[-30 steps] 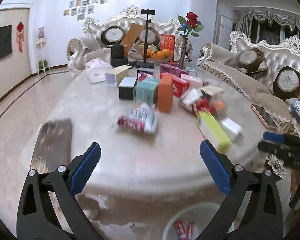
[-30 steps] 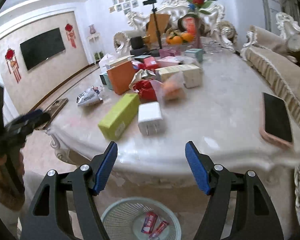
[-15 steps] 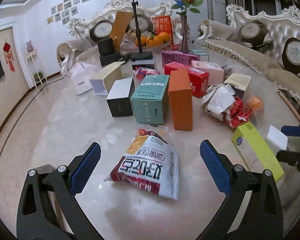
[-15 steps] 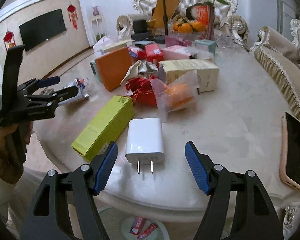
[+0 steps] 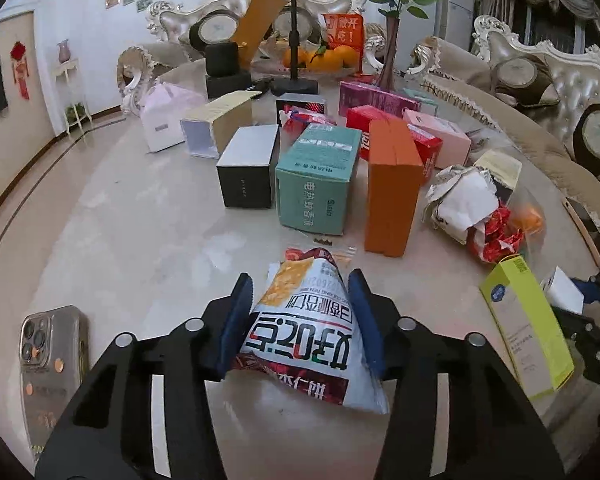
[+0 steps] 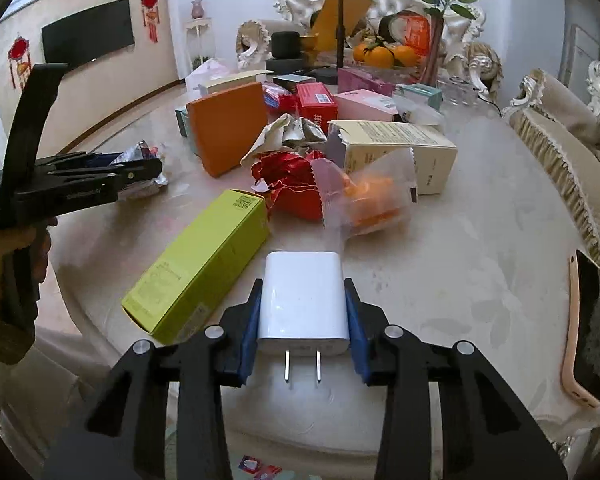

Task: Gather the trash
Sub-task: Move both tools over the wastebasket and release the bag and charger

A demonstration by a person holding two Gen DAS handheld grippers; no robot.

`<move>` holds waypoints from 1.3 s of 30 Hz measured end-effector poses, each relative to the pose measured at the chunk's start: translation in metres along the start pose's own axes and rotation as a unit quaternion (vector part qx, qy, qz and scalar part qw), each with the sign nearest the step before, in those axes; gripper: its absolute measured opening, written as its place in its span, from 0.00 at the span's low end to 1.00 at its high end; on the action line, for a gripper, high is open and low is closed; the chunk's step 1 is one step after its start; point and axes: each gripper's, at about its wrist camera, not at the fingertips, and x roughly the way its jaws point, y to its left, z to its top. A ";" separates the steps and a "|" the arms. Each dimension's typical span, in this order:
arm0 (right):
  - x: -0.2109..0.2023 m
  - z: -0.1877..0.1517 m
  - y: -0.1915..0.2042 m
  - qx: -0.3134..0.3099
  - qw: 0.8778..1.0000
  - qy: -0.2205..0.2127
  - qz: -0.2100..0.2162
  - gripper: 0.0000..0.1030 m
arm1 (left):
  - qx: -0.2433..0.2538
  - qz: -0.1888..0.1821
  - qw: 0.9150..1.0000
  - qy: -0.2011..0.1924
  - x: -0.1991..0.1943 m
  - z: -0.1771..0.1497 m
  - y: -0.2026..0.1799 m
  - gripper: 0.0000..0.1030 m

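Across the whole middle of both views we see the pale marble table [image 5: 112, 216], crowded at its far half with cartons. Largest among them, an orange box [image 5: 392, 196] stands upright, with a teal box [image 5: 318, 184] just to its left and a dark grey box [image 5: 246, 172] left of that. Right of the orange box lies a heap of crumpled paper and red foil wrappers [image 6: 296, 184]. Nearer, a lime-green carton [image 6: 204, 260] lies flat by the table's near edge. A phone in a clear case [image 5: 52, 356] lies at the near left, and a phone in a pink case [image 6: 588, 328] at the near right.

Our left gripper [image 5: 300, 320] has just been closing, and its blue pads now press on both sides of a snack bag [image 5: 308, 332], white and red with bold print, which rests on the marble near the table's left edge. Its far end points toward the teal box.

Our right gripper [image 6: 304, 320] has also just been closing, and its pads sit tight against the two sides of a white charger plug [image 6: 304, 300]. This lies flat on the table just right of the lime-green carton, with its two metal prongs pointing toward us.

Below the table's near edge, we make out a few red wrappers [image 6: 260, 466], partly hidden by the gripper.
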 end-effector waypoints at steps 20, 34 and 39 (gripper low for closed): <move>-0.093 -0.103 0.023 0.071 0.991 0.025 0.107 0.35 | -0.013 -0.116 0.993 -0.014 -0.145 -0.136 -0.077 0.46; -0.001 -0.203 0.035 0.101 0.975 0.183 0.077 0.35 | 0.000 -0.111 0.980 0.167 -0.057 -0.253 -0.121 0.49; -0.002 -0.203 0.038 0.094 0.979 0.175 0.054 0.56 | 0.026 -0.076 0.981 0.178 -0.050 -0.262 -0.128 0.90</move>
